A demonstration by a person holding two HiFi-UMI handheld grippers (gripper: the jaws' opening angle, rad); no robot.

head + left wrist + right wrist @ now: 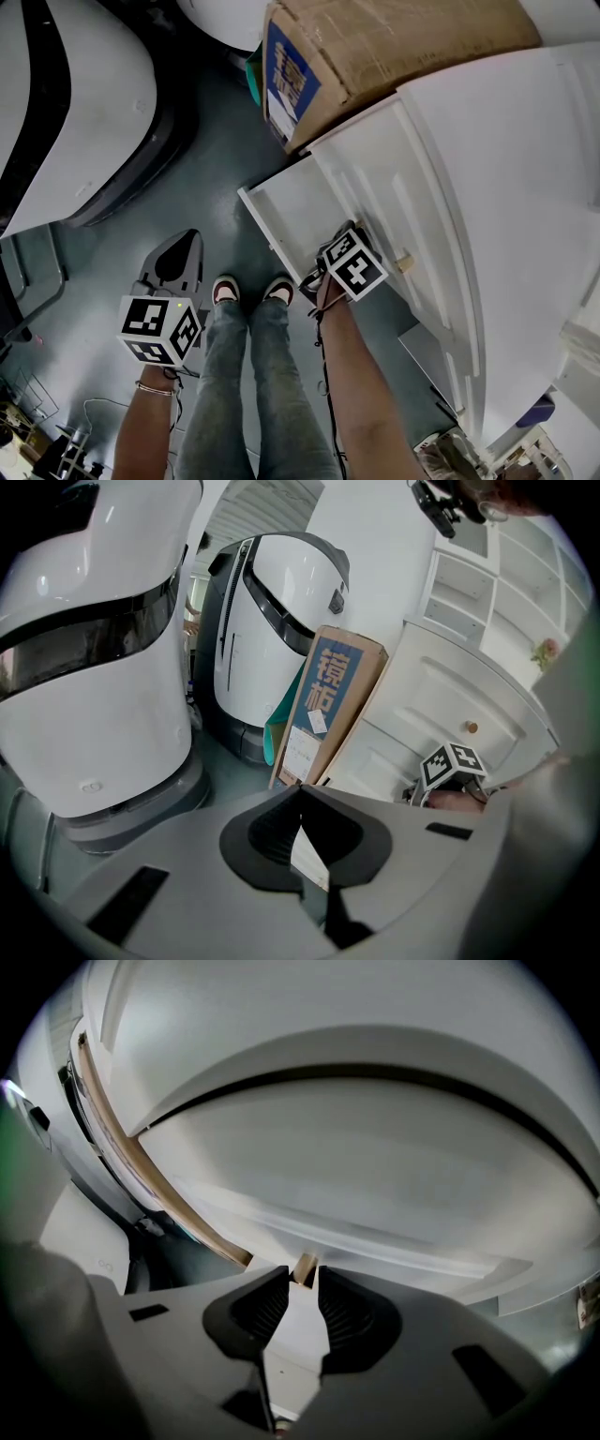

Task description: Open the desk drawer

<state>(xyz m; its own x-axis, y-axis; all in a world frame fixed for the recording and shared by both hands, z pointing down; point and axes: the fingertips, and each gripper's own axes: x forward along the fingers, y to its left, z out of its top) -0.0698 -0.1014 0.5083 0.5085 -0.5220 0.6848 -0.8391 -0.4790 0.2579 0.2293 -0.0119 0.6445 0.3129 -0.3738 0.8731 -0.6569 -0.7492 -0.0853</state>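
Two jaws of the right gripper (pixel 302 1275) pinch a small wooden knob (pixel 305 1265) right at their tips. The knob seems to sit on the front of the drawer (pixel 286 211). The drawer sticks out a little way from under the white surface (pixel 506 159), low down near the person's shoes (pixel 278 289). The left gripper (pixel 300 787) hangs off to the side, its jaws closed tight on nothing.

I think the drawer is light and stiff and will slide straight out. The knob is the only good spot to hold. It is tiny and smooth, so it could slip free if the pull goes sideways. A slow, straight pull looks best.

Next to the drawer leans a cardboard box (pixel 328 705). Its blue label (pixel 330 682) has two big Chinese signs that look like 镜柜. A white sticker (pixel 302 750) below has print too small to read.
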